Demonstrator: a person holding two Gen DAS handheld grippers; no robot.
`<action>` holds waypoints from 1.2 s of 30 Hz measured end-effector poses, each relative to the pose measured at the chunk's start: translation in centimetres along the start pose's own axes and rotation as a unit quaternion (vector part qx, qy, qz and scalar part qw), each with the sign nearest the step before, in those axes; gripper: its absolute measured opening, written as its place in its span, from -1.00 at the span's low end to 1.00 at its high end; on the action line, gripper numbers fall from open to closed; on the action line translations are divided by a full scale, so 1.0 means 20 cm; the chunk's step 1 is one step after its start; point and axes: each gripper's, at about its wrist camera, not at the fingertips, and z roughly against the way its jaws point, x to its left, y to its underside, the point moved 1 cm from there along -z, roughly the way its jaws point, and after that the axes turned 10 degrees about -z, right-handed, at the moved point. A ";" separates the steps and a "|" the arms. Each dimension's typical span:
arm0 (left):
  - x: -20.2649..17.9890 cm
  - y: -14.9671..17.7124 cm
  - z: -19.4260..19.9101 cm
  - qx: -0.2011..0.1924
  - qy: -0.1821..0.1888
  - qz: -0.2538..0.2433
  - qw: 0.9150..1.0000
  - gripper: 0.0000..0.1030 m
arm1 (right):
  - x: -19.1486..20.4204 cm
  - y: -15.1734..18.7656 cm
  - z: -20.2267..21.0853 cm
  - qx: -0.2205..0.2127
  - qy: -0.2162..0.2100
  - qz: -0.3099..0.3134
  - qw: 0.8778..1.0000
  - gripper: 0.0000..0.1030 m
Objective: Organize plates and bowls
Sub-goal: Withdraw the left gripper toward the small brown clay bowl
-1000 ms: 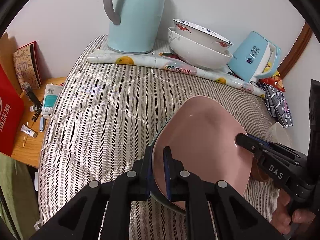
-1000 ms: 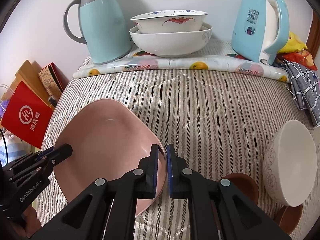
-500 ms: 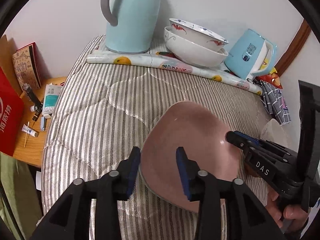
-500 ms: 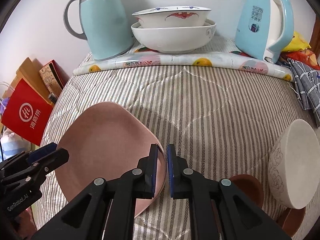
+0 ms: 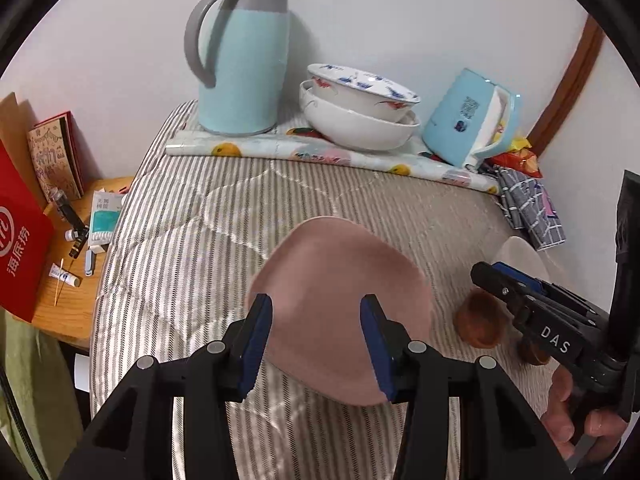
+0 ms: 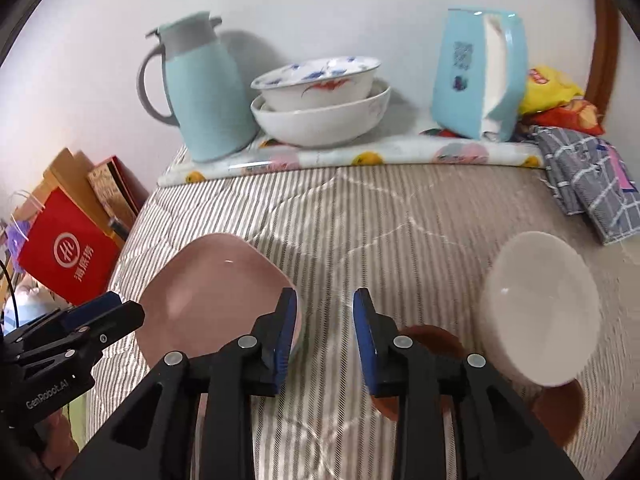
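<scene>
A pink square plate (image 5: 340, 300) lies on the striped bedcover; it also shows in the right wrist view (image 6: 216, 296). My left gripper (image 5: 316, 344) is open just above its near edge, holding nothing. My right gripper (image 6: 326, 332) is open and empty beside the plate's right edge. A white bowl (image 6: 540, 312) sits to the right, over small brown bowls (image 6: 432, 340); a brown bowl (image 5: 478, 320) shows in the left wrist view. Two stacked white patterned bowls (image 5: 360, 116) stand at the back (image 6: 320, 104).
A light blue thermos jug (image 5: 244, 60) and a blue kettle (image 5: 468, 120) stand at the back on a fruit-print mat (image 5: 320, 156). A checked cloth (image 6: 588, 184) and snack bags (image 6: 552, 92) lie at the right. A side table (image 5: 72, 300) with small items stands left.
Both grippers were shut on the pink plate's edges; the left opened first, then the right. The plate now rests on the bedcover and both grippers have pulled back.
</scene>
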 end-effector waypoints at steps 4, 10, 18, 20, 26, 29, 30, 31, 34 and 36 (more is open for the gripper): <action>-0.09 0.01 0.04 -0.007 0.004 -0.008 1.000 -0.15 | -0.08 0.02 0.10 -0.013 0.003 -0.012 1.000 -0.41; -0.23 0.04 0.09 -0.015 0.012 -0.025 0.999 -0.15 | -0.23 0.06 0.25 -0.032 0.013 -0.032 0.999 -0.41; -0.45 0.05 0.07 -0.018 0.029 -0.056 0.998 -0.15 | -0.46 0.14 0.44 -0.063 0.060 -0.049 0.995 -0.41; -0.51 0.06 0.06 -0.017 0.035 -0.064 0.997 -0.15 | -0.54 0.17 0.48 -0.065 0.067 -0.058 0.994 -0.41; -0.64 0.07 0.00 -0.007 0.047 -0.078 0.996 -0.15 | -0.72 0.22 0.54 -0.072 0.095 -0.076 0.990 -0.41; -0.68 0.07 -0.03 -0.001 0.051 -0.078 0.996 -0.15 | -0.79 0.23 0.54 -0.071 0.108 -0.082 0.988 -0.41; -0.69 0.07 -0.03 -0.001 0.050 -0.080 0.996 -0.15 | -0.82 0.24 0.54 -0.070 0.111 -0.084 0.988 -0.41; -0.69 0.07 -0.04 0.000 0.047 -0.082 0.996 -0.15 | -0.84 0.24 0.53 -0.068 0.111 -0.088 0.988 -0.41; -0.71 0.07 -0.07 0.003 0.049 -0.082 0.995 -0.15 | -0.90 0.25 0.48 -0.058 0.110 -0.098 0.987 -0.41; -0.71 0.07 -0.10 0.007 0.050 -0.076 0.996 -0.15 | -0.91 0.26 0.45 -0.050 0.106 -0.098 0.988 -0.41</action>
